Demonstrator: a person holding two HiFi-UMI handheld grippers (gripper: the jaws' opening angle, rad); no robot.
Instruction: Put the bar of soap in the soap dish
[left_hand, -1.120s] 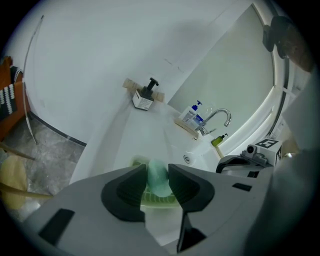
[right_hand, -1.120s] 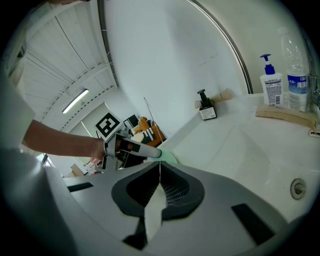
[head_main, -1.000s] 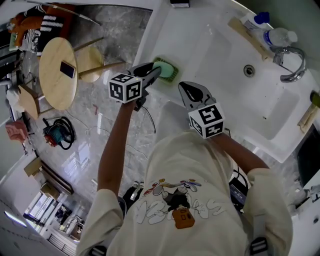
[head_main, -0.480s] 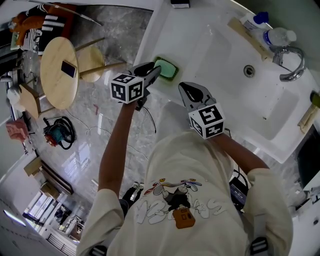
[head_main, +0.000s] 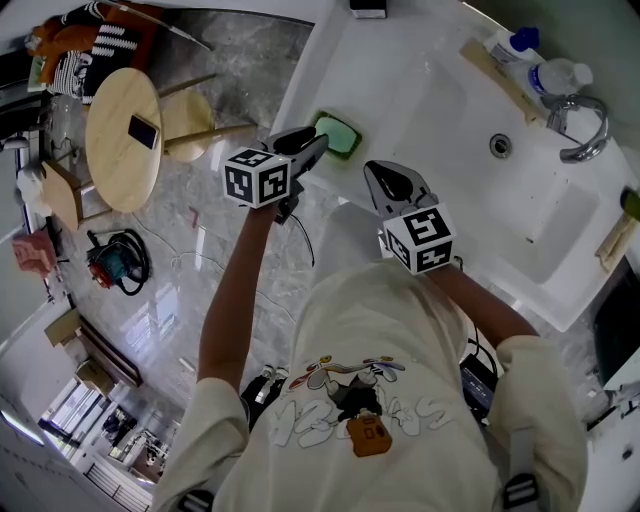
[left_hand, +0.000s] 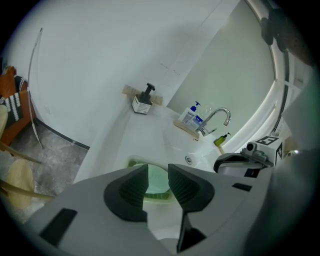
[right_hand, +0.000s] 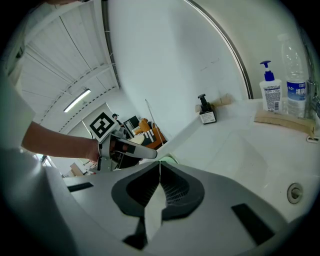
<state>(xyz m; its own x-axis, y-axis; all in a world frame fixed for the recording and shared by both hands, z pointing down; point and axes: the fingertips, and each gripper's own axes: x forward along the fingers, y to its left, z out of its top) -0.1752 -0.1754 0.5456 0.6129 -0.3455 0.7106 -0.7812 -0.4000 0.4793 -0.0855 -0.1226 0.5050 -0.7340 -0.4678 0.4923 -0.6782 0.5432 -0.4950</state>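
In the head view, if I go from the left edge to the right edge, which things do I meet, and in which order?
round wooden table → green soap dish → right gripper → drain → faucet

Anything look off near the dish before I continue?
Nothing spilled or askew: the green soap dish sits flat on the white basin rim. Oddly, no soap bar shows: left gripper open and empty, right gripper shut on nothing.
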